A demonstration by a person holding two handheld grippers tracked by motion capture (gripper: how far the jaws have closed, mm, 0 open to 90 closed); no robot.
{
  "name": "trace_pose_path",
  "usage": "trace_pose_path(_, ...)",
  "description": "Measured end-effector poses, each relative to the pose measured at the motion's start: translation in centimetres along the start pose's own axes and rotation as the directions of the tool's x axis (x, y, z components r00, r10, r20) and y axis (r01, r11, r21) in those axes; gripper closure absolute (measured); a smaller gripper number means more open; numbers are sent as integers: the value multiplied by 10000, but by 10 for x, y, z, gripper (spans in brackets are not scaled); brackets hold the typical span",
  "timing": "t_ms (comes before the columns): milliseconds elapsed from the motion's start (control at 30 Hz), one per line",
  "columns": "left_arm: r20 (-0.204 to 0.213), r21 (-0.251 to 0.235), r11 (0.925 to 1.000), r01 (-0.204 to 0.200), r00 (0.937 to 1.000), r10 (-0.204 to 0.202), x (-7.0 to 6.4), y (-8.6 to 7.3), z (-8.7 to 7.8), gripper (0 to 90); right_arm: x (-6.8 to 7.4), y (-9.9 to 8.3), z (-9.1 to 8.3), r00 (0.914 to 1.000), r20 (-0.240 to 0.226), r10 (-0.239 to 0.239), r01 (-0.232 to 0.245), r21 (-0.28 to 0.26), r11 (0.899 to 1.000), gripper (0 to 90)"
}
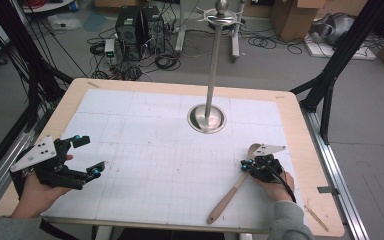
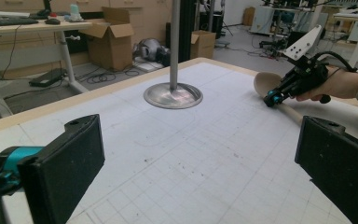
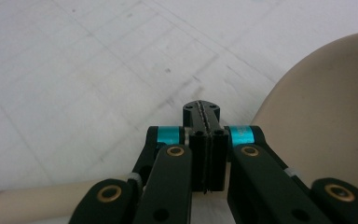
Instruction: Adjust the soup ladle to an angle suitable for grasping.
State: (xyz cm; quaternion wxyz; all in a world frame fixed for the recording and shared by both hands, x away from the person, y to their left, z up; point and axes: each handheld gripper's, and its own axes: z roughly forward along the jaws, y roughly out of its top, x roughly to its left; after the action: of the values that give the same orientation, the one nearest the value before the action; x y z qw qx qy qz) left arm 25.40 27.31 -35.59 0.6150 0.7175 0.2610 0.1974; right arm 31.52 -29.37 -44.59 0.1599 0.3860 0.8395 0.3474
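At near left, the left gripper [image 1: 88,156] hovers with jaws wide apart, holding nothing. The long pale wooden spoon [image 1: 231,190] lies at near right, handle near-left, bowl far-right; the right gripper [image 1: 245,164], jaws pressed together, sits directly over its neck, far nearer.

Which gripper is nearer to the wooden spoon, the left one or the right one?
The right gripper is nearer: it sits directly over the wooden spoon, at the neck below the bowl, jaws closed. The left gripper is far across the table, jaws open and holding nothing.
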Motion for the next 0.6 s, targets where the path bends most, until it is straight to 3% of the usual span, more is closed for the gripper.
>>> trace_pose_path(200, 119, 21, 10000, -2, 9999, 2, -1, 2, 7, 18, -9, -16, -18, 9989, 284, 382, -385, 93, 9992, 900)
trace_pose_path(333, 180, -7, 10000, -61, 9998, 62, -2, 3, 10, 18, -8, -29, -28, 9954, 547, 791, -782, -188, 9968, 900)
trace_pose_path(533, 185, 39, 9999, -135, 9997, 134, -3, 4, 11, 18, -7, -33, -31, 9943, 678, 828, -810, -287, 9963, 900)
trace_pose_path(600, 176, 38, 9999, -118, 9998, 117, -3, 4, 11, 18, -7, -34, -34, 9951, 760, 627, -592, -483, 9971, 900)
